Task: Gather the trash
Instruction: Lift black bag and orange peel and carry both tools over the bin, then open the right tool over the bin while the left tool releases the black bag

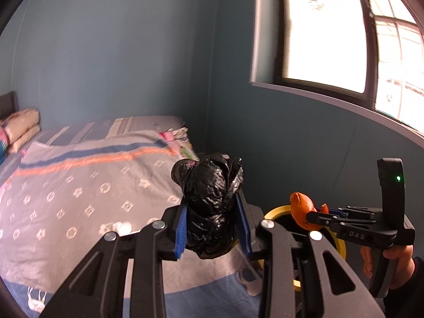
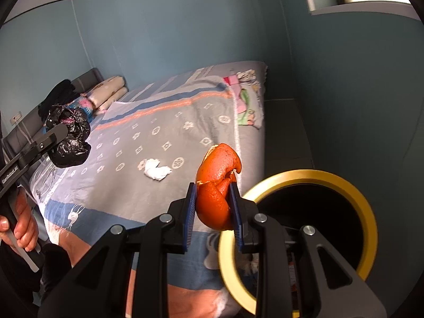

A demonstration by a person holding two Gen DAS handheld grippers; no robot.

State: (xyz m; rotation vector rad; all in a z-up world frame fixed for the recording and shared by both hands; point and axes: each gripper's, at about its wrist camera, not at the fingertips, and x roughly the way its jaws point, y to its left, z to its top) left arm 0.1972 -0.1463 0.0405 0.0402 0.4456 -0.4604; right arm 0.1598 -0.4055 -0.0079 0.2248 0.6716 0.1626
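Bed (image 2: 185,122): patterned blanket, white tissue wad (image 2: 157,172), pillows (image 2: 108,92).

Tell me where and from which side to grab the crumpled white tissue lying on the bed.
Pinch the crumpled white tissue across its bunched middle, coming down from above with fingers straddling its narrow width. It lies low on the bedspread, alone, so a side approach would probably snag the cloth.

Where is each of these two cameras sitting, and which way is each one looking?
Left wrist view: sits on the left gripper, looking along its fingers at the crumpled black bag they clamp, the bed and window beyond; the person's right hand shows.
Right wrist view: sits on the right gripper, looking past the orange peel it clamps toward the bed and yellow-rimmed bin; the left hand shows.
Shared: bed, bin, bag, peel, each other's gripper.
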